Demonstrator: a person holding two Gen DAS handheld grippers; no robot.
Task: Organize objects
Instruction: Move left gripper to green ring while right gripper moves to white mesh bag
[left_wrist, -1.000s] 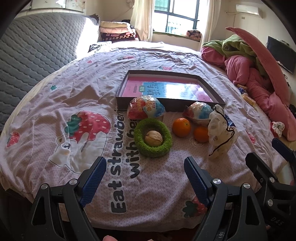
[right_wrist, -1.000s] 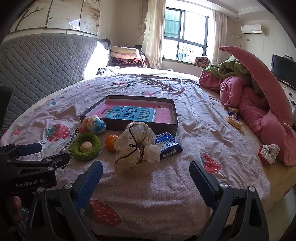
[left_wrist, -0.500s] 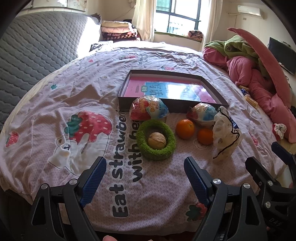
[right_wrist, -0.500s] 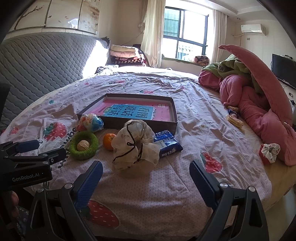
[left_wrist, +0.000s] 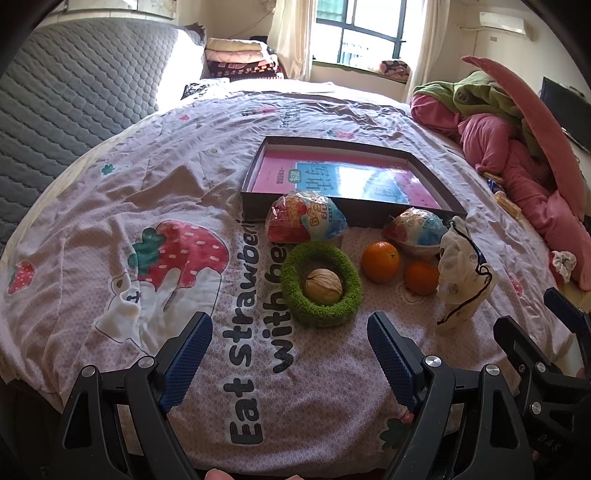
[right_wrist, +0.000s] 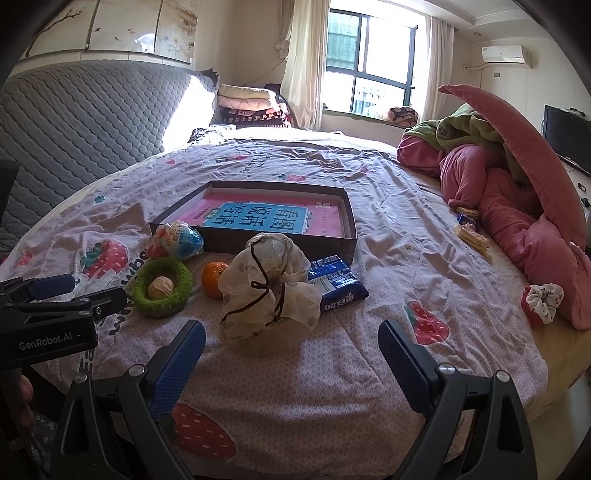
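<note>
A dark shallow box (left_wrist: 255, 205) (right_wrist: 280, 242) with a pink and blue book inside lies on the bed. In front of it are two wrapped snack cups (left_wrist: 304, 218) (left_wrist: 415, 230), a green fuzzy ring (left_wrist: 321, 312) (right_wrist: 162, 308) around a walnut (left_wrist: 323, 290), two oranges (left_wrist: 380, 261) (left_wrist: 421, 277), a cream drawstring pouch (left_wrist: 461, 273) (right_wrist: 267, 291) and a blue snack packet (right_wrist: 338, 282). My left gripper (left_wrist: 290, 334) is open and empty, just short of the ring. My right gripper (right_wrist: 291, 341) is open and empty, just short of the pouch.
The bed has a strawberry-print sheet (left_wrist: 147, 206). A grey quilted headboard (left_wrist: 74, 96) stands at the left. Pink and green bedding (right_wrist: 517, 192) is piled at the right, with a red and white scrunchie (right_wrist: 541, 302) and small wrapped snacks (right_wrist: 471, 234) beside it.
Both views have shifted slightly: the objects sit a little further right in the left wrist view, and a little further off in the right wrist view. Both grippers stay open.
</note>
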